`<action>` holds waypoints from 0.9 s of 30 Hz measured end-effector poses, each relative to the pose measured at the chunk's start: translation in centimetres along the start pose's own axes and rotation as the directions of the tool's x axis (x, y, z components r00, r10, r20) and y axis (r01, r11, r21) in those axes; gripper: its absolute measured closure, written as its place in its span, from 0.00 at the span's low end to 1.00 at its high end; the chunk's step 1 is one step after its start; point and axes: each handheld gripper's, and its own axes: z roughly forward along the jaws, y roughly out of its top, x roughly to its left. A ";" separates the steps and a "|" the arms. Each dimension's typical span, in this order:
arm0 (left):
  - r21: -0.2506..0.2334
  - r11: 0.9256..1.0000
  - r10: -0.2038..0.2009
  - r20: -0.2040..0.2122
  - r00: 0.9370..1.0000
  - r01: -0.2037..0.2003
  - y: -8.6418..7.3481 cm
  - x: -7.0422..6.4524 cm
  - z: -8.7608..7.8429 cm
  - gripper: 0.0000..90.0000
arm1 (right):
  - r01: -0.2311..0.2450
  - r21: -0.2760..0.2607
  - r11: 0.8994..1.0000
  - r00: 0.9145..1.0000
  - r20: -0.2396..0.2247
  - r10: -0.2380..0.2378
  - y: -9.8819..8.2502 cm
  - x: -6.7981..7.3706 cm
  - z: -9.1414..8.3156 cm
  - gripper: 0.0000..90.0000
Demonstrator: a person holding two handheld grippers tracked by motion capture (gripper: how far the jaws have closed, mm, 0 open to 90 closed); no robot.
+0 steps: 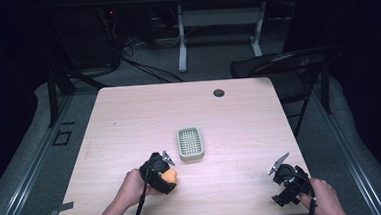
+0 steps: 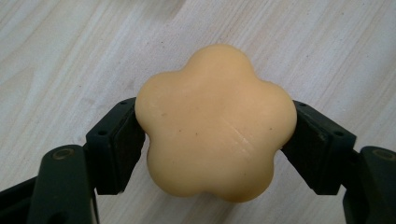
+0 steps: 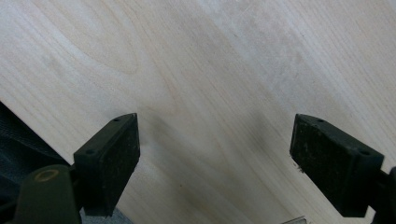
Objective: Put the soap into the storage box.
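- Pale wood-grain table point(image 1: 129, 116) is filling my working area, with dark floor, cables and a black folding chair point(image 1: 296, 68) sitting beyond its far edge.
- I am seeing a small rectangular grey-green soap dish point(image 1: 190, 143) standing near the middle of the table; its top is a grid of small holes and nothing is lying in it.
- I am holding the soap point(image 2: 215, 122) in the left gripper point(image 1: 163, 173), near the front-left part of the table and just short of the dish, not touching it.
- Both pads are pressing on opposite sides of the soap in the left gripper view, so this gripper is clenched on it.
- The soap is looking like a five-lobed flower, smooth, matte and pale orange, with a few fine scratches and specks on its broad face.
- Being nearly as wide as it is tall, it is showing no clear long axis; its broad face is turning toward the gripper's camera, one lobe pointing away from the jaws.
- Whether it is resting on the wood or lifted off it, I cannot tell.
- My right gripper point(image 1: 283, 174) is hovering at the front-right corner, jaws standing wide apart with bare wood between them.
- Its black pads point(image 3: 112, 154) are looking rough and dusty.
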 end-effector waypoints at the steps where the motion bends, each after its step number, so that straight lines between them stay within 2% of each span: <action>1: 0.000 1.000 0.000 0.000 1.000 0.000 0.0 0.1 -0.1 0.28 | -0.001 -0.001 1.000 1.000 0.000 0.001 0.0 0.0 0.0 0.17; 4: -0.004 1.000 -0.007 -0.001 1.000 0.007 0.1 0.3 -0.2 0.28 | 0.015 0.019 1.000 1.000 0.009 -0.016 0.1 -0.1 -0.2 0.17; 16: 0.000 1.000 -0.009 -0.001 1.000 0.009 0.5 1.1 -0.8 0.28 | -0.007 -0.022 1.000 1.000 0.014 0.008 0.1 -0.1 -0.4 0.17; 27: -0.001 1.000 0.007 0.001 1.000 -0.007 1.6 1.4 -0.9 0.28 | -0.007 -0.016 1.000 1.000 0.017 0.007 -0.1 -0.1 -0.4 0.17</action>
